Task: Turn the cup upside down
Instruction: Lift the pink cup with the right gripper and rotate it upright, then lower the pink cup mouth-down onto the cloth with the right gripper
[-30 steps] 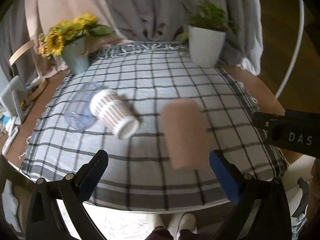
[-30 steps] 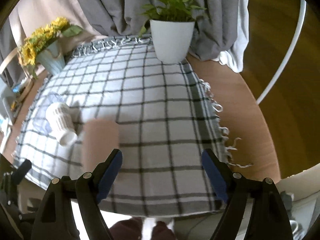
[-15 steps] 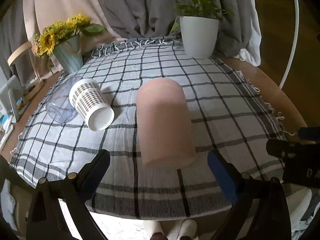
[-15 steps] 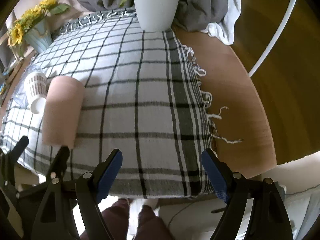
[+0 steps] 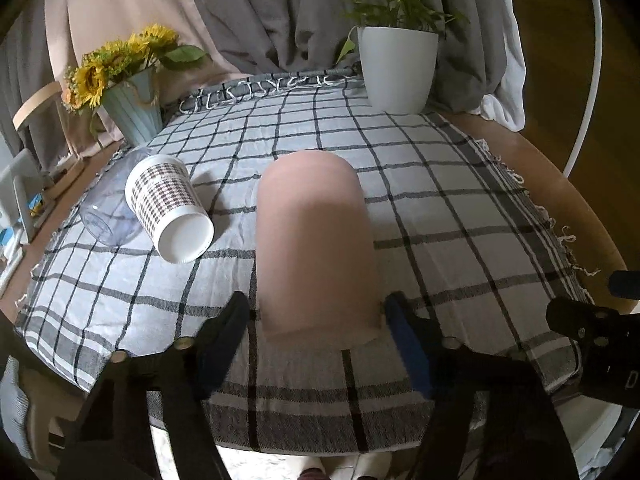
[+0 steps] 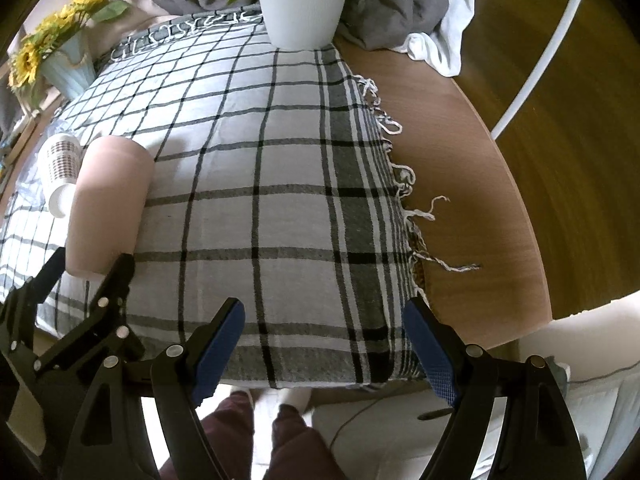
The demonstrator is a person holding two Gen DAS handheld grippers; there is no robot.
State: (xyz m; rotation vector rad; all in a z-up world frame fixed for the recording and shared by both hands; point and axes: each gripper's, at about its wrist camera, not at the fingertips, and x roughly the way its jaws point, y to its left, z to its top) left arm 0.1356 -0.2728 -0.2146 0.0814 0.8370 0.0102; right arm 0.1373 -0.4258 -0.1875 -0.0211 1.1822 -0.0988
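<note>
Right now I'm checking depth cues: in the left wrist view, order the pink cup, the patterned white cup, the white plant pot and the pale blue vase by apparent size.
1. Pink cup, nearest, so inflated.
2. White plant pot.
3. Patterned white cup, close to the pot; unsure.
4. Pale blue vase.

Pink cup on the checked tablecloth

The pink cup [image 5: 316, 240] is plain, matte and smooth, standing with its rounded closed end up and wide end down on the checked tablecloth [image 5: 440, 208], near the cloth's front edge.
</note>
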